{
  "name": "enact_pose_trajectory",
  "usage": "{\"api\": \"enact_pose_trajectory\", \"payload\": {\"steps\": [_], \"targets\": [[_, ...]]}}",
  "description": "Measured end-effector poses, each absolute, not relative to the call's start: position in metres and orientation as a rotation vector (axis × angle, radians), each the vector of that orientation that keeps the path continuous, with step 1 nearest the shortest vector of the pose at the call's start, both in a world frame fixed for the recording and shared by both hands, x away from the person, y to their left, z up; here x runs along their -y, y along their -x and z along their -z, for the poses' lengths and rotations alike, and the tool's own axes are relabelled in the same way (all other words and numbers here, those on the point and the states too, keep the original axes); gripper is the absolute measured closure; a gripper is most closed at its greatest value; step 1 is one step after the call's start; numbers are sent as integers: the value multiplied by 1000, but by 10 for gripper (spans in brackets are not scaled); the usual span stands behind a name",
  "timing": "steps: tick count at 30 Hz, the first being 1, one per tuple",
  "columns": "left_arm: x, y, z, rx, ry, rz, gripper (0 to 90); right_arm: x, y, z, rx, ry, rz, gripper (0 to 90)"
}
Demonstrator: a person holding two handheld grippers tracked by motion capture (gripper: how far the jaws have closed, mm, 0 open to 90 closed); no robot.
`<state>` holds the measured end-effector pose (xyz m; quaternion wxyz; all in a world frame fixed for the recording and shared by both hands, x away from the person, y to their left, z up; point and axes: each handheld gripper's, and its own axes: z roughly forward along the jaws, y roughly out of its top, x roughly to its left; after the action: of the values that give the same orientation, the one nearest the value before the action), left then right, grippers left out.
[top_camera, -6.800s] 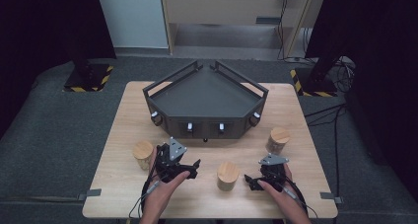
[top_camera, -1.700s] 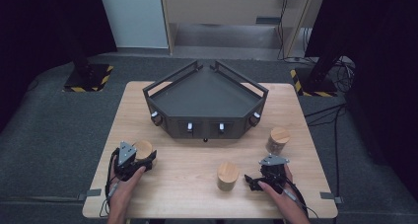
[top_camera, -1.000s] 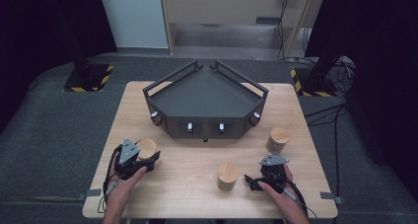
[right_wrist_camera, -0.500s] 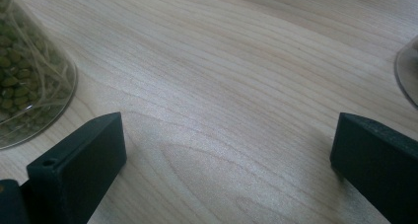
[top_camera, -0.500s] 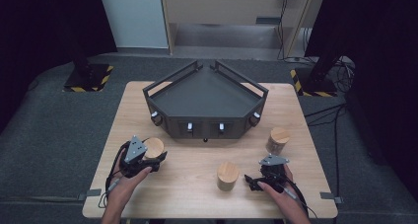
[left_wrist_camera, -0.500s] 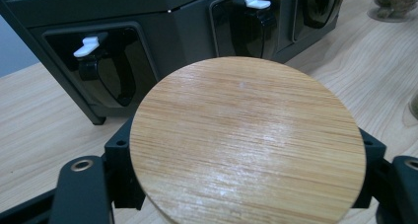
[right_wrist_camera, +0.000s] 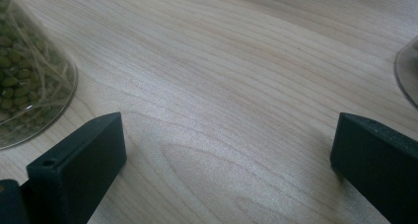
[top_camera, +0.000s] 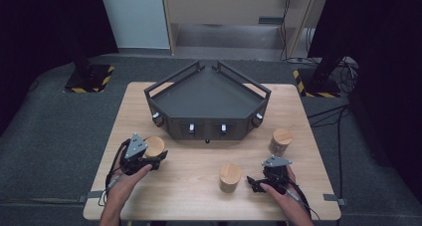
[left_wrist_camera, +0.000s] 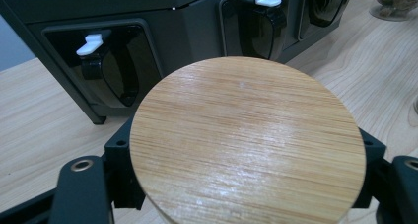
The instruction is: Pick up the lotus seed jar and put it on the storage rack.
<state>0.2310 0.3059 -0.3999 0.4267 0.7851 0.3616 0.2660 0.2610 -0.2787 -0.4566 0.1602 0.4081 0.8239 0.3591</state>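
Observation:
A glass jar with a round bamboo lid (top_camera: 155, 145) stands at the table's front left, and my left gripper (top_camera: 152, 158) is shut on it from the near side. In the left gripper view the lid (left_wrist_camera: 241, 115) lies between the two black jaws of the left gripper (left_wrist_camera: 244, 167), which press on the jar below it. My right gripper (top_camera: 254, 182) rests low at the front right, open, jaws pointing left. In the right gripper view the right gripper (right_wrist_camera: 226, 155) has bare wood between its wide-apart jaws.
A dark angular bin (top_camera: 206, 99) with white levers on its front (left_wrist_camera: 91, 41) fills the table's middle back. A second lidded jar (top_camera: 230, 176) stands just left of my right gripper; green beans show in it (right_wrist_camera: 24, 76). A third jar (top_camera: 280, 141) stands at right.
My left gripper came from mid-table to the left jar, closed on it, and has shifted a little right with it. The right hand has stayed still.

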Motion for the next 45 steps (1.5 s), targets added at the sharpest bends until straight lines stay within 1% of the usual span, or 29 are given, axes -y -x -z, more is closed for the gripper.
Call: {"api": "enact_pose_trajectory", "payload": {"steps": [9, 18, 34, 45], "targets": [[-311, -235, 394, -903, -1949, -651, 247, 279, -261, 457, -2354, -1166, -1026, 5], [-303, -242, 382, -876, -1988, -656, 247, 279, -261, 457, -2353, -1166, -1026, 5], [-295, -257, 364, -839, -1987, -631, 247, 279, -261, 457, -2354, -1166, -1025, 5], [-291, -268, 345, -806, -1987, -623, 247, 279, -261, 457, -2354, -1166, -1025, 5]]}}
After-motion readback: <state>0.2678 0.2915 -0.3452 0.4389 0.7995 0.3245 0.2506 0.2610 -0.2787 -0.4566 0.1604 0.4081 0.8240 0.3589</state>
